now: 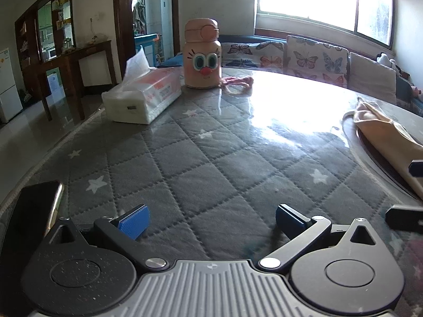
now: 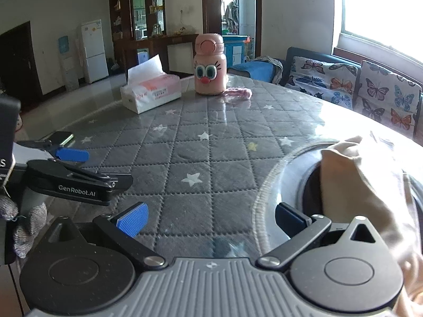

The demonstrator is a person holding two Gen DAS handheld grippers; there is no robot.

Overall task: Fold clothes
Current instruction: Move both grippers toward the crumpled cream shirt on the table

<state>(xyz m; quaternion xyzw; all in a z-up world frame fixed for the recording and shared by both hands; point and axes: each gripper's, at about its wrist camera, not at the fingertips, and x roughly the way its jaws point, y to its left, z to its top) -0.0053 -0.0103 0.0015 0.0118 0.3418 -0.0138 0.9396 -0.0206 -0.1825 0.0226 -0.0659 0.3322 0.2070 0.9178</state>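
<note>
While both the left gripper [image 1: 211,220] and right gripper [image 2: 210,219] are held released, a beige garment [image 2: 357,185] is seen draped over what may be a glass turntable [image 2: 280,182].

Bright window [image 1: 322,2] above a butterfly-cushioned sofa [image 1: 304,58]; dark wooden shelving [image 2: 140,15], white fridge [image 2: 92,50], glossy floor [image 1: 34,129].

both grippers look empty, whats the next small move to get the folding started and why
Probably ease the right gripper forward and to its right, toward the beige garment. That gripper is open with nothing between its fingers, and the cloth lies crumpled just past its right finger, over the round glass turntable. The left gripper, also open and empty, sits farther from the cloth over the quilted table cover.
</note>
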